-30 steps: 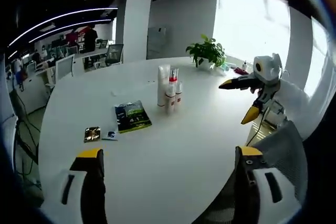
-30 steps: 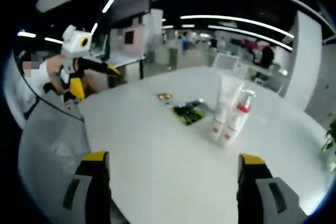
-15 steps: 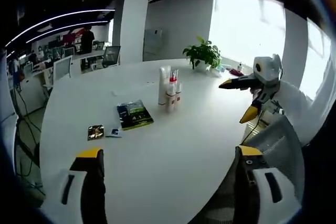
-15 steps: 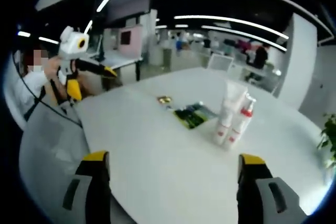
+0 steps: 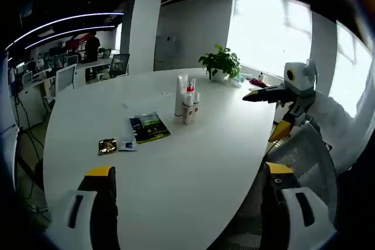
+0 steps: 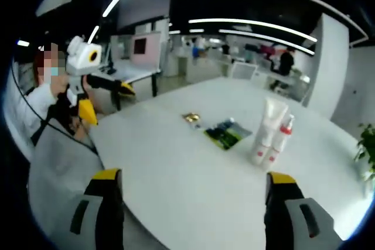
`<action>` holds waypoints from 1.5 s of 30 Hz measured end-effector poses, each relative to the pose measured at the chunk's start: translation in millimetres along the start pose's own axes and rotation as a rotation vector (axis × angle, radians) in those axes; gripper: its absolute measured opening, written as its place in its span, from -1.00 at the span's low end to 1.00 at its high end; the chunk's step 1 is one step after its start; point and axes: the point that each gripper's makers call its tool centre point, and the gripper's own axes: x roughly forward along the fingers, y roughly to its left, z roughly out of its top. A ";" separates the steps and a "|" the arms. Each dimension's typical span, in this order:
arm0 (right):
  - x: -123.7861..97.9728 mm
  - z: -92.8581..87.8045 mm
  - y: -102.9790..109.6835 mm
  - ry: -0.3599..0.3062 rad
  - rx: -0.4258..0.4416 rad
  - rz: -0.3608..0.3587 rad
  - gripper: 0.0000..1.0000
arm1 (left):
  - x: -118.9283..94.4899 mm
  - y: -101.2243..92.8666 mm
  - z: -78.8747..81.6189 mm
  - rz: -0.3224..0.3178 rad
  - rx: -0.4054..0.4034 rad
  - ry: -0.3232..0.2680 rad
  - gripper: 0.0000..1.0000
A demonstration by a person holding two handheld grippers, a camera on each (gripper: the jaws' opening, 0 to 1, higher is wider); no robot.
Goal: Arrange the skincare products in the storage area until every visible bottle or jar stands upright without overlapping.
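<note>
Skincare products (image 5: 186, 99) stand in a tight upright cluster near the middle of the round white table (image 5: 193, 168), well beyond the left gripper (image 5: 188, 187), whose two yellow-tipped jaws are spread wide apart with nothing between them. In the left gripper view the cluster sits far ahead, roughly between the lines of the two jaws. I count one tall white tube (image 5: 181, 94), one spray bottle with a red collar (image 5: 190, 99), and at least one smaller white bottle (image 5: 195, 102) just beside it; the bottles touch or nearly touch, and a finer count is hard at this size.

In the right gripper view the same cluster (image 6: 271, 136) stands far ahead of the right gripper (image 6: 190, 188), toward its right jaw; this gripper's jaws are likewise wide apart and empty. Here the white tube (image 6: 272, 119) leans against the red-collared spray bottle (image 6: 283, 133).

Near the cluster lies one dark green flat packet (image 5: 149, 127), and beside that one small dark sachet (image 5: 106, 146) with a tiny pale item just beside it. One potted plant (image 5: 220, 63) stands at the table's far edge. A mesh office chair (image 5: 303, 159) sits at the table's right rim, under the other gripper held by a person.
</note>
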 end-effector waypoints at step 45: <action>19.4 -4.1 -29.8 0.014 -0.088 0.135 0.99 | 37.5 -19.0 32.5 0.046 -0.042 -0.068 0.99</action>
